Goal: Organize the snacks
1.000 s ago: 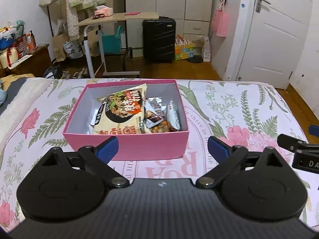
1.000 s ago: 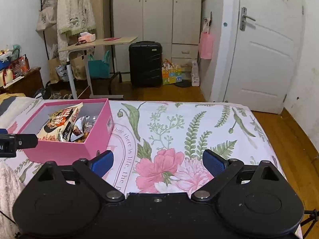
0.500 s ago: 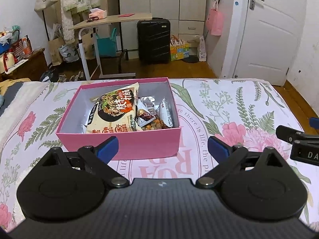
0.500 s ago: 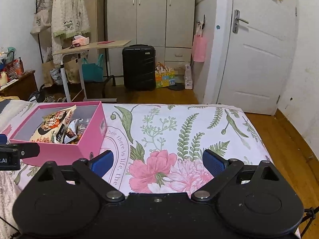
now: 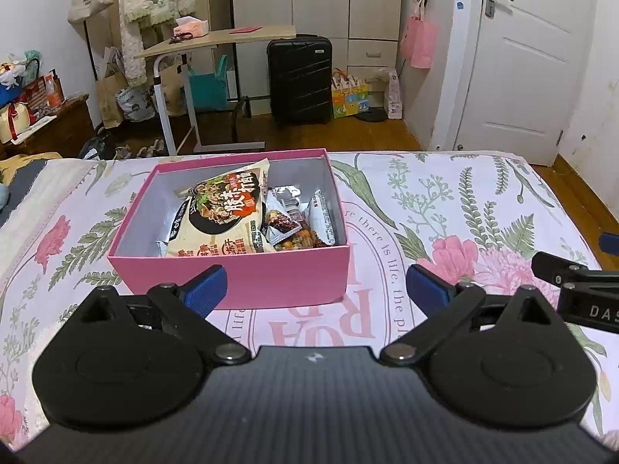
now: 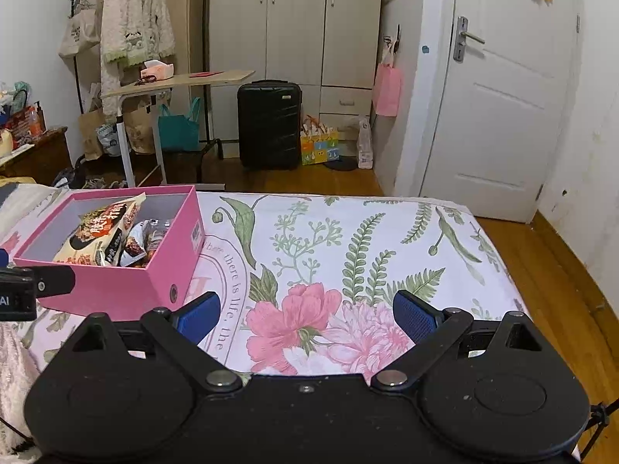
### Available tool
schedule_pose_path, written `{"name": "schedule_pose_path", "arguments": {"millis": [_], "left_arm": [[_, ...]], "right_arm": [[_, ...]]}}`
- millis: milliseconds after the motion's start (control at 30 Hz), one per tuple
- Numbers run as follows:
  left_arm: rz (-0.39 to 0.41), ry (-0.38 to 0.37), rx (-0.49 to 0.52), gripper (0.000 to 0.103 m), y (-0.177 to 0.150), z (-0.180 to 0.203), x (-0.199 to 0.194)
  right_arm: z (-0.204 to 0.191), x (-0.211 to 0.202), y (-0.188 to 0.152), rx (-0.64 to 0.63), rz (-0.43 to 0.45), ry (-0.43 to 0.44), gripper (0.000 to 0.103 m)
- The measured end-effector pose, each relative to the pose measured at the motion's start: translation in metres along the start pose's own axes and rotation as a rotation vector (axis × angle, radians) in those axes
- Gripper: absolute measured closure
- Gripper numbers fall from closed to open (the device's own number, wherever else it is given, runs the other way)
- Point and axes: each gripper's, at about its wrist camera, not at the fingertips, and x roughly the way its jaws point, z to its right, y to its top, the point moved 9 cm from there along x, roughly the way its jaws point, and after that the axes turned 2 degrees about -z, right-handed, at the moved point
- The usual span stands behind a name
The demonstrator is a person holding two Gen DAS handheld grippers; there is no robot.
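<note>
- The open pink cardboard box (image 5: 247,274) sat on the floral-printed bed sheet (image 5: 445,201), left of the bed's middle.
- A large beige noodle packet (image 5: 222,212) leaned inside it, with small foil snack packs (image 5: 298,224) to its right.
- The left gripper (image 5: 315,290) hung just before the box's near wall, jaws wide apart, empty.
- The right gripper (image 6: 305,315) hovered over the pink flower print, spread open, holding nothing.

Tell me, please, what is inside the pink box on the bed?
The pink box holds snack packets: a large noodle packet leaning on top, and smaller wrapped snacks beside it on its right. Whatever lies beneath the noodle packet is covered.
</note>
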Motion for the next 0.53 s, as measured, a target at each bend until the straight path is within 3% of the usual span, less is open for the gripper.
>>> {"name": "schedule_pose_path", "arguments": {"millis": [533], "left_arm": [[-0.012, -0.006, 0.002, 0.002, -0.0036, -0.0001, 0.0033]], "right_arm": [[0.0003, 0.0005, -0.0003, -0.003, 0.002, -0.004, 0.005]]}}
